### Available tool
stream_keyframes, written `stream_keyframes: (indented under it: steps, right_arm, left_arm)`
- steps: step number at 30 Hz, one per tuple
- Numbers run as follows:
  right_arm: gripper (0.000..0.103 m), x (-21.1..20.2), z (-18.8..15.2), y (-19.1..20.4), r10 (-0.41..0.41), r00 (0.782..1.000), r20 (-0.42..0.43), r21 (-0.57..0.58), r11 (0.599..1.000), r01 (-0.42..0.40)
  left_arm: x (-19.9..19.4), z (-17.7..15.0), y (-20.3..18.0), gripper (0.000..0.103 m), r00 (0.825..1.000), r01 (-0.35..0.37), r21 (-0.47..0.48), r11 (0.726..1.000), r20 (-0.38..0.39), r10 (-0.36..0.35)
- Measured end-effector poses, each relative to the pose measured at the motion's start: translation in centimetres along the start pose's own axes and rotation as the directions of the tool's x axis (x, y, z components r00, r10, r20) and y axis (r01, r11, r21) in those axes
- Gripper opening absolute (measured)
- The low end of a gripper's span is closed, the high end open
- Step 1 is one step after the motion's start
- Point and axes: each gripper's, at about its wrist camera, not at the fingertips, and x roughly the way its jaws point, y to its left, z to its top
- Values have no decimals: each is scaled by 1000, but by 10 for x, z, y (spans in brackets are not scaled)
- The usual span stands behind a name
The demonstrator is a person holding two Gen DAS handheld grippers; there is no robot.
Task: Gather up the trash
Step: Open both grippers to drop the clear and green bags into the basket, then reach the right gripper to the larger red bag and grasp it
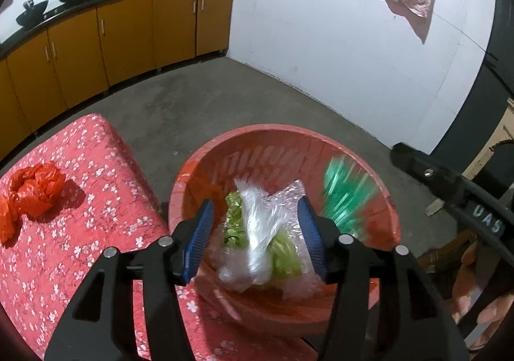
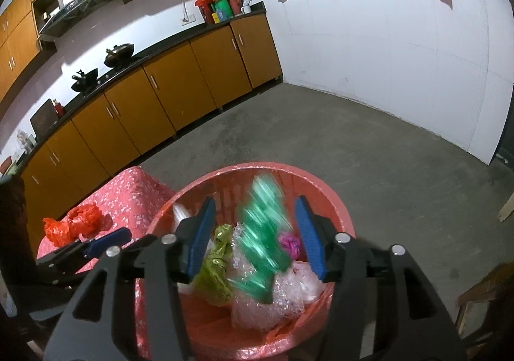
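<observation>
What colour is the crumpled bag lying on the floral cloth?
Orange-red; the crumpled bag shows best in the left wrist view.

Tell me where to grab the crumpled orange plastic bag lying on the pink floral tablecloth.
Grip the crumpled orange plastic bag at its bunched upper lobe, coming down from above with the left gripper, which is nearer. The bag lies loose and puffed on the pink floral tablecloth, so its raised folds probably pinch easier than its flat edges.
</observation>
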Motion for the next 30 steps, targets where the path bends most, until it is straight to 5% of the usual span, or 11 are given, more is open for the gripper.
stream_keyframes:
  steps: [4, 8, 13, 20, 26, 30]
  right_arm:
    - [58, 0, 0, 1, -17, 1000, 9, -5, 1000, 17]
    - [75, -2, 1, 11, -29, 999, 35, -30, 999, 30]
    - [86, -2, -2, 39, 7, 998, 55, -86, 996, -2]
    - [86, 18, -9, 117, 144, 990, -7, -233, 962, -141]
    - [86, 53, -23, 202, 245, 964, -105, -325, 908, -266]
    - [86, 84, -39, 261, 259, 952, -160, -430, 850, -304]
  left_arm:
    - [-5, -5, 20, 59, 999, -34, -42, 999, 2, 34]
    - [-19, -14, 39, 71, 994, -101, -65, 993, 29, 103]
    - [-49, -32, 68, 81, 965, -244, -81, 966, 83, 250]
    - [-91, -63, 134, 88, 881, -444, -167, 880, 96, 463]
    - [-128, -92, 206, 88, 788, -573, -311, 759, 46, 614]
    - [-141, -106, 245, 88, 752, -608, -380, 697, 7, 659]
